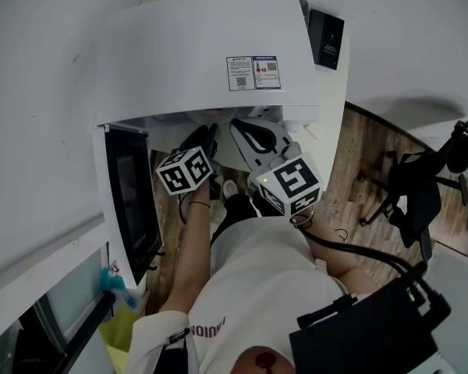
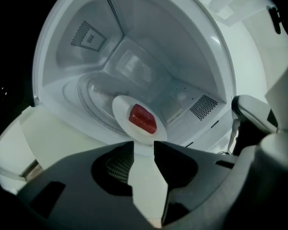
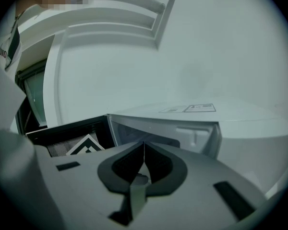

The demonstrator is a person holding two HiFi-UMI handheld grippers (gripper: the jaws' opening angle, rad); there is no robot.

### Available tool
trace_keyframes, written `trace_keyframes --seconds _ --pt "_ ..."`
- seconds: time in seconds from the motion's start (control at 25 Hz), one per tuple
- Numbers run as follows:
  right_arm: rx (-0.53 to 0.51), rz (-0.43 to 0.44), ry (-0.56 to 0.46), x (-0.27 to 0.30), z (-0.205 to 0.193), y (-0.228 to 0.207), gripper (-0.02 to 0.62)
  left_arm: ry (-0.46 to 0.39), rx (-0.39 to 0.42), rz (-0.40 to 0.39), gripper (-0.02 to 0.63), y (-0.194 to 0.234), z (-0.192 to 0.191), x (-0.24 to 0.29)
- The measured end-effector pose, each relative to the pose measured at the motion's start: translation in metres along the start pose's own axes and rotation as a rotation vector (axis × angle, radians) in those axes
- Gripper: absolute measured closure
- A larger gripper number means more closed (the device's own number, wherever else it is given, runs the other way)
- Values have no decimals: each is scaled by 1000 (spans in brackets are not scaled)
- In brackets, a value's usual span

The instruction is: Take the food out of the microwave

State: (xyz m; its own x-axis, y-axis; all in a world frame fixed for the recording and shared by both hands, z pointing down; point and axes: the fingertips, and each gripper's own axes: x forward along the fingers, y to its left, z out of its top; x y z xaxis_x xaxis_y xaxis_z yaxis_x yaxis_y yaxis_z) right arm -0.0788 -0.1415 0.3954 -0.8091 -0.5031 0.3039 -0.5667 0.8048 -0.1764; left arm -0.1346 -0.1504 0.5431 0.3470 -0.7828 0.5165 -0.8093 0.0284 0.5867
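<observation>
Two grippers: both held at the mouth of the white microwave (image 1: 210, 61), whose door (image 1: 132, 201) stands swung open to the left.
right gripper (image 3: 143, 150): jaws pressed together on nothing, outside the cavity.
left gripper (image 2: 143, 145): jaws standing wide with nothing between the pads, tips just short of the near rim of the white plate (image 2: 121, 110).
plate: sits on the turntable inside the cavity.
food (image 2: 143, 118): a red block lying loose near the plate's middle.
risk: a shallow, one-sided pinch on the thin rim could slip or tilt the plate as it comes out, and the loose block would probably slide off.
left gripper view only: plate, food and the vented cavity walls.
head view only: both marker cubes and the open door; the microwave's top hides most of the interior and the food.
</observation>
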Motion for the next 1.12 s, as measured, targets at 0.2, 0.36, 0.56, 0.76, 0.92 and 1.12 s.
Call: trace_keyframes --seconds 0.2,0.36,0.56,0.76,0.92,1.12 --pt "1 -1 4 2 1 0 572 0 -38 -14 480 0 2 2" --pt "1 -1 8 3 1 0 572 3 -96 -30 480 2 0 3" --pt "3 -3 12 5 0 -1 574 2 -158 -86 480 -5 2 5" --pt "4 -5 14 5 0 -2 572 -8 -211 -98 480 -4 4 5" --pt "1 -3 17 6 0 -1 572 -18 -249 -109 480 -3 6 7" --pt "0 -3 20 7 0 -1 572 -22 -274 -114 480 -2 8 10"
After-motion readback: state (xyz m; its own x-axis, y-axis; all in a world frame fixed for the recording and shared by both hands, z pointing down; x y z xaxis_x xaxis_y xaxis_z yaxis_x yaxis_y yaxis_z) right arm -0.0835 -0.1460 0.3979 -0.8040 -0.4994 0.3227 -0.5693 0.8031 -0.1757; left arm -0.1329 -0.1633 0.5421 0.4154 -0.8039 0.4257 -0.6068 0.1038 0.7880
